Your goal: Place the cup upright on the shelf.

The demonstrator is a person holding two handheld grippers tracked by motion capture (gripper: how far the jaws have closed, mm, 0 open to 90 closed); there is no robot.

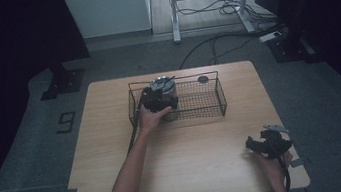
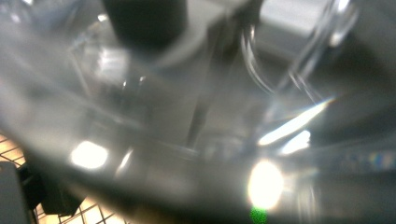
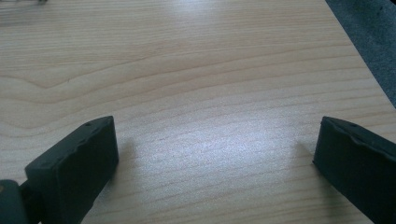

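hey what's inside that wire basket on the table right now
Inside the wire basket, at its left end, stands a clear container with the left gripper at it. The gripper and hand hide the container's lower part.

A lab-like workroom: a bare wooden table (image 1: 189,174) on grey carpet, loose cables (image 1: 226,7), dark curtains (image 1: 8,33).

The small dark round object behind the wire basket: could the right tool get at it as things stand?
Probably yes. The right tool sits open at the table's near right corner, and bare wood leads past the basket's right end to the object.
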